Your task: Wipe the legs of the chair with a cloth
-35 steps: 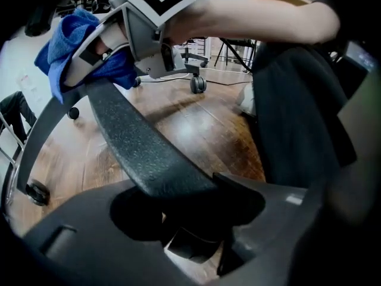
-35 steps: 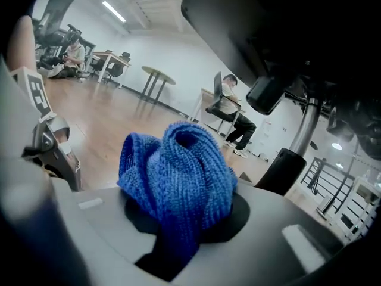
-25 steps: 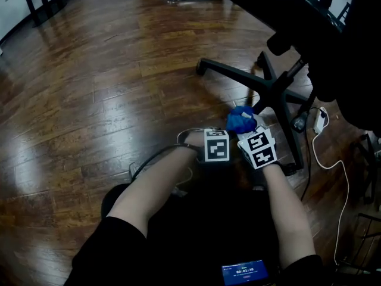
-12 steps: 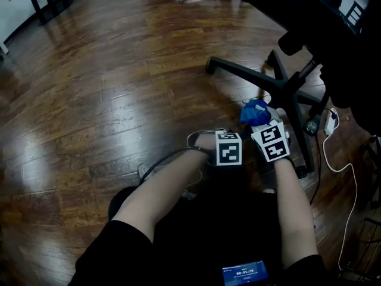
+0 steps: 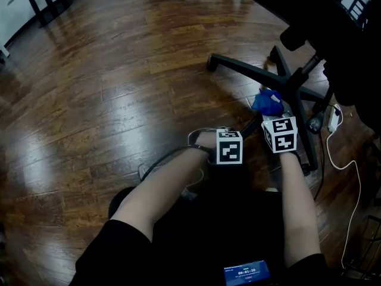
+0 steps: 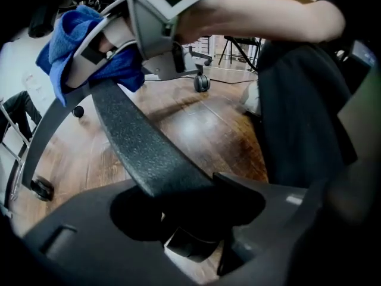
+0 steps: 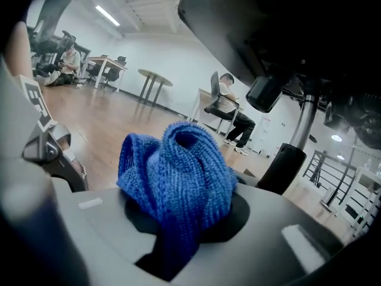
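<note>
Blue cloth [image 7: 178,171] is sitting bunched in your right gripper's [image 7: 178,231] jaws, which are gripping it and resting it on a black chair leg [image 6: 143,148] near the hub. Your left gripper [image 6: 184,219] is clamping its jaws around that same leg, nearer you.

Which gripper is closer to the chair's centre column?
Right. The right gripper, holding the cloth, is on the leg near the column; the left gripper clamps that leg farther out.
</note>
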Motion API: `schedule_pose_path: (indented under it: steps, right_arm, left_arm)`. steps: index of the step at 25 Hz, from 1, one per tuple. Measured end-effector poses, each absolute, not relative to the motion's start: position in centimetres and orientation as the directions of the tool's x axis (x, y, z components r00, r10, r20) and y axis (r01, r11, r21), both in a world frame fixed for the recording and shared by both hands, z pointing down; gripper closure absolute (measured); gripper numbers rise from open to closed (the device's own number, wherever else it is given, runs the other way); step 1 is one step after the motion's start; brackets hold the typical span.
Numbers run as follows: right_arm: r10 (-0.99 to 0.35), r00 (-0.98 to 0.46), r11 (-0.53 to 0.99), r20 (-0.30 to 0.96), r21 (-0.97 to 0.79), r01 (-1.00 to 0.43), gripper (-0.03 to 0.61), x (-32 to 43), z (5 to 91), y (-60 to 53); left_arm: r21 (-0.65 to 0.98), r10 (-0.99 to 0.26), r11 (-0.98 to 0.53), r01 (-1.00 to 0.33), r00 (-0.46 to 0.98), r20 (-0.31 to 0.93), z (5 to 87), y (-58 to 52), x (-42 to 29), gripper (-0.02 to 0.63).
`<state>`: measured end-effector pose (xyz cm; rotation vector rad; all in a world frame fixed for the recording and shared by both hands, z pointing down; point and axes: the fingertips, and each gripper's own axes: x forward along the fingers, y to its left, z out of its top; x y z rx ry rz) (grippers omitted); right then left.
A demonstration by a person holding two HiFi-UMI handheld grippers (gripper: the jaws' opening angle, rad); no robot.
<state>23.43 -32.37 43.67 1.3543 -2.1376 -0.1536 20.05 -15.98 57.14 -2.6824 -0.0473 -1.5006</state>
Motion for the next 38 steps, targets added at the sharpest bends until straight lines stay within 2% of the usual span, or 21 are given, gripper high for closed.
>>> schedule_pose_path:
  steps: [3,8,12,17,21,25,29,34,38]
  right_arm:
    - [-0.814,-0.356,0.543,0.458,0.383,-0.747,0.488,21.2,44.9,-29.8]
    - [-0.7,-0.455,0.702,0.551,0.41,-0.583,0.488,15.0,47.5,-24.2]
    - [-0.675,-0.482,0.726,0.559,0.385,-0.57,0.488,14.9,47.6,-23.7]
    - [-0.632,-0.47,0.769,0.616,0.424,-0.478,0.486,15.2,47.6,-24.8]
    - [-0.746,-0.389,0.65,0.541,0.465,-0.6,0.488,19.6,45.7,-29.9]
    - [-0.84,-0.338,0.509,0.424,0.402,-0.761,0.486,24.1,43.2,-33.6]
    - [-0.862,-0.295,0.465,0.412,0.414,-0.782,0.488,23.9,43.2,-33.5]
    - [-0.756,-0.419,0.618,0.504,0.336,-0.711,0.488,20.7,45.0,-28.8]
    - [-0.57,-0.51,0.795,0.645,0.277,-0.539,0.488,17.1,46.9,-23.1]
  left_arm:
    - [-0.049,-0.015,-0.998,0.051,0.521,0.853,57.3,-16.1,19.9,0.36]
    - [-0.056,-0.034,-0.998,0.025,0.54,0.841,57.1,-16.3,19.6,0.36]
    - [-0.072,-0.058,-0.997,0.006,0.539,0.84,57.1,-16.4,19.9,0.36]
    - [-0.069,-0.041,-0.997,0.034,0.527,0.849,57.1,-16.2,19.8,0.36]
    - [-0.06,-0.025,-0.997,0.05,0.527,0.849,57.0,-16.1,20.1,0.36]
    - [-0.053,-0.007,-0.996,0.072,0.524,0.852,57.1,-15.9,20.1,0.36]
    - [-0.051,-0.006,-0.996,0.071,0.521,0.854,57.2,-16.0,19.8,0.36]
    - [-0.058,-0.022,-0.997,0.054,0.514,0.857,57.4,-16.1,19.7,0.36]
    - [-0.073,-0.04,-0.996,0.043,0.516,0.855,57.3,-16.3,19.6,0.36]
